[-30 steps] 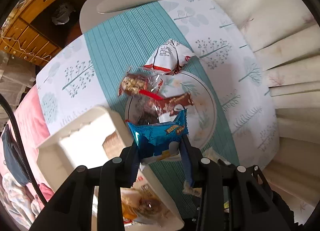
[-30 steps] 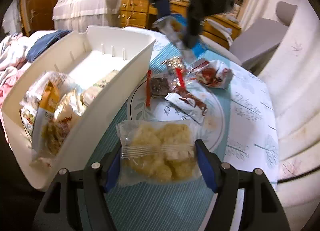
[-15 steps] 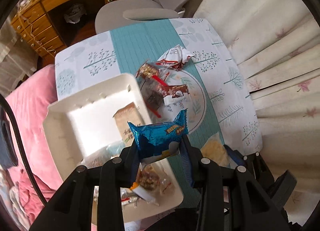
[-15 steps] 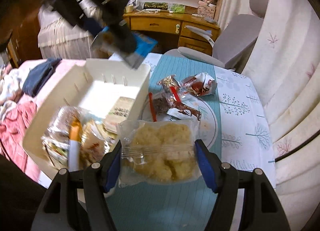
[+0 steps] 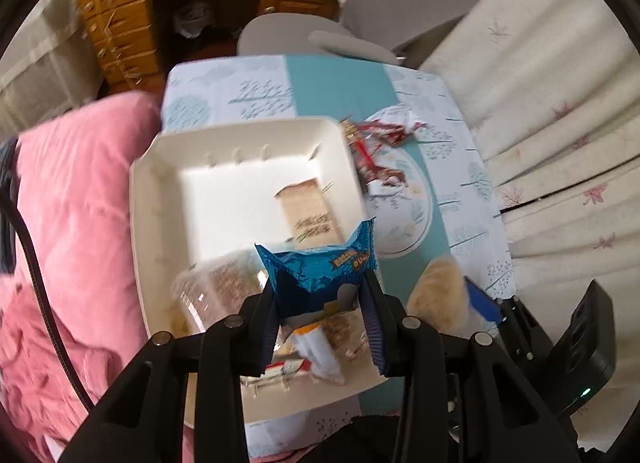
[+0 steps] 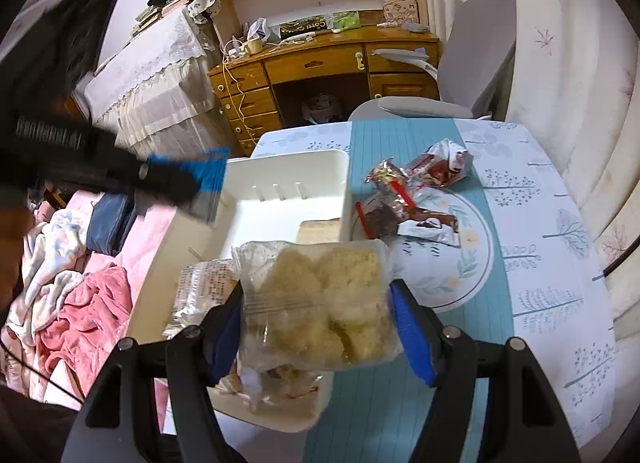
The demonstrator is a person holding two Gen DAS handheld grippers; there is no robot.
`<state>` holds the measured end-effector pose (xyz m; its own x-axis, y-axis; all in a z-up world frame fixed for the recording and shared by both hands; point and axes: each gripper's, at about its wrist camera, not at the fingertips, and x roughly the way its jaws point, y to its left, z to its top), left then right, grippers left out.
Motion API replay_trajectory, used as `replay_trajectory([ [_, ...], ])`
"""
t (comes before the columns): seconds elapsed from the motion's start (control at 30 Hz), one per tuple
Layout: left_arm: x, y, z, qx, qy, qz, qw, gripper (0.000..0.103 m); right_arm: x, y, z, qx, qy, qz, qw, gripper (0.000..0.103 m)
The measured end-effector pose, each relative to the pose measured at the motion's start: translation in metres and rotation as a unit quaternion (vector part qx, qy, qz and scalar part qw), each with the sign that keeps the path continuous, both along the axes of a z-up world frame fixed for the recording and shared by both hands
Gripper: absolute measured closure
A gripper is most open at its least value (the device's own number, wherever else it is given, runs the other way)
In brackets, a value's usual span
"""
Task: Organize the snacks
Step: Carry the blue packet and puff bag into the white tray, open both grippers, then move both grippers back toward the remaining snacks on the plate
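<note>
Two grippers each carry a snack above the near end of a small table. The left gripper [image 5: 320, 315] pinches a shiny blue packet [image 5: 318, 277] between its fingers, the packet standing upright and crumpled with its top corners flared. It hangs over the near part of a white bin [image 5: 160, 191] whose rim shows all around it. The right gripper [image 6: 318, 327] grips a clear bag of pale yellow puffed cakes [image 6: 320, 303], its blue pads pressed against both sides of the bag, over the bin's near right corner and the teal strip of the tablecloth [image 6: 560, 303].

Under both grippers, the near end of the bin holds several clear-wrapped snacks [image 5: 216, 287], blurred in the left wrist view. Further in, a tan flat packet [image 5: 308, 211] lies on the bin floor against the right wall; the rest of the floor is bare white.

Just right of the bin sits a round plate [image 6: 472, 275] with a leaf pattern. A dark brown packet with a red strip [image 6: 380, 219] and a brown and white wrapper [image 6: 432, 225] lie on its far left part. Beyond the plate, on the cloth, lie a clear packet of nutty pieces [image 6: 386, 175] and a crumpled red and white wrapper [image 6: 444, 161].

Past the table stand a grey chair [image 6: 476, 59] and a wooden desk [image 6: 320, 67]. Pink bedding [image 5: 80, 203] lies left of the table.
</note>
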<state>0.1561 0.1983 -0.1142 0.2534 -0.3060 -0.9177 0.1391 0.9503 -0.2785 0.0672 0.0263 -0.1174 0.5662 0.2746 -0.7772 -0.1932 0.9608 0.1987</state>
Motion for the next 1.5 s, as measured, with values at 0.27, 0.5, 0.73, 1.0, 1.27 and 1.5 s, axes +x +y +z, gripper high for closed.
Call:
replay_trajectory([
  [0.27, -0.032, 0.045, -0.038, -0.004, 0.035, 0.051, 0.9981, 0.067, 0.0, 0.026, -0.002, 0.016, 0.012, 0.032, 0.999, 0.034],
  [0.5, -0.047, 0.062, -0.058, -0.016, 0.046, 0.079, 0.9957, 0.039, 0.0, 0.04, -0.01, 0.033, 0.042, 0.052, 0.997, 0.026],
  [0.73, -0.052, 0.059, -0.059, -0.026, 0.032, 0.08, 0.9959, 0.03, -0.005, 0.037, -0.013, 0.03, 0.051, 0.035, 0.998, 0.014],
  [1.0, -0.054, 0.035, -0.052, -0.036, 0.011, 0.083, 0.9958, 0.03, -0.008, 0.012, -0.007, 0.035, 0.047, 0.009, 0.998, 0.014],
  [1.27, -0.059, -0.012, -0.033, -0.035, -0.028, 0.092, 0.9948, 0.03, 0.003, -0.04, 0.004, 0.052, 0.044, -0.027, 0.997, 0.014],
  [1.5, -0.063, -0.063, -0.021, -0.026, -0.043, 0.123, 0.9912, 0.03, 0.016, -0.088, 0.017, 0.063, 0.036, -0.011, 0.997, 0.014],
])
